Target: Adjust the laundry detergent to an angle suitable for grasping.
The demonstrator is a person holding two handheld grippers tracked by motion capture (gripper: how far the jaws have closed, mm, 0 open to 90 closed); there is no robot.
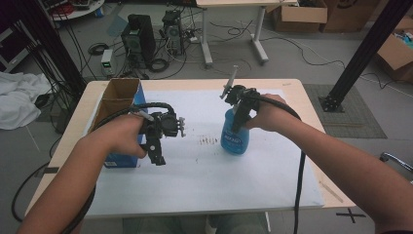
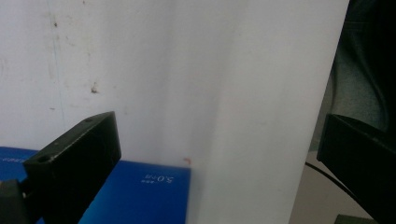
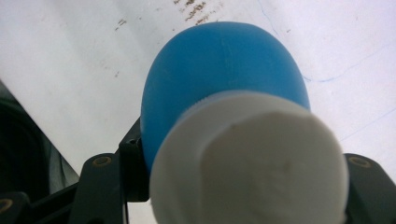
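Pale wooden worktop with rounded corners, covered almost edge to edge by a white sheet marked with a patch of small brown stains near the middle. Grey floor beyond, strewn with black cables; two dark computer towers standing there, cardboard boxes at the far right, a heap of white cloth at the left, a black metal strut slanting down at the right.

White lettering on the round blue plastic bottle, too blurred to read; in the left claw view, small white print on the blue cardboard box, seemingly "5.0", seen upside down.

Bottle upright on the sheet, right of centre, just right of the stains. Right claw clenched on the bottle's neck below its white cap, jaws on either side. Left claw released, nothing between its jaws, hovering just beside the open-topped blue box at the worktop's left edge. Well apart, box and bottle, with bare sheet between.
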